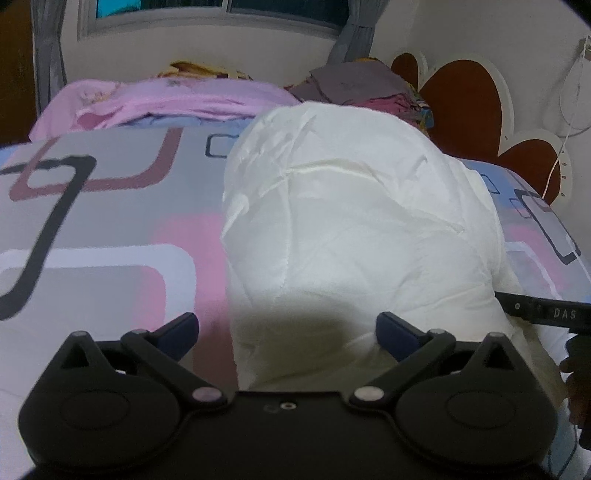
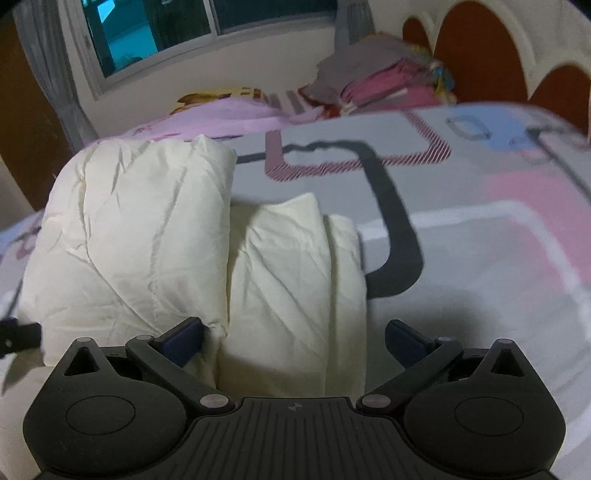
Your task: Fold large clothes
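A large white garment (image 1: 354, 221) lies folded in a long bundle on the patterned bedsheet (image 1: 110, 221). My left gripper (image 1: 287, 334) is open, its jaws wide apart over the garment's near end, holding nothing. In the right wrist view the same garment (image 2: 184, 240) shows as two folded puffy layers side by side. My right gripper (image 2: 293, 339) is open, with its jaws on either side of the garment's near right fold, not closed on it. The right gripper's black body (image 1: 546, 314) shows at the right edge of the left wrist view.
A pink garment (image 1: 166, 103) lies at the bed's far side. A stack of folded clothes (image 2: 376, 81) with a grey piece on top sits by the brown and white headboard (image 1: 465, 107). A window (image 2: 155, 33) and curtains are behind.
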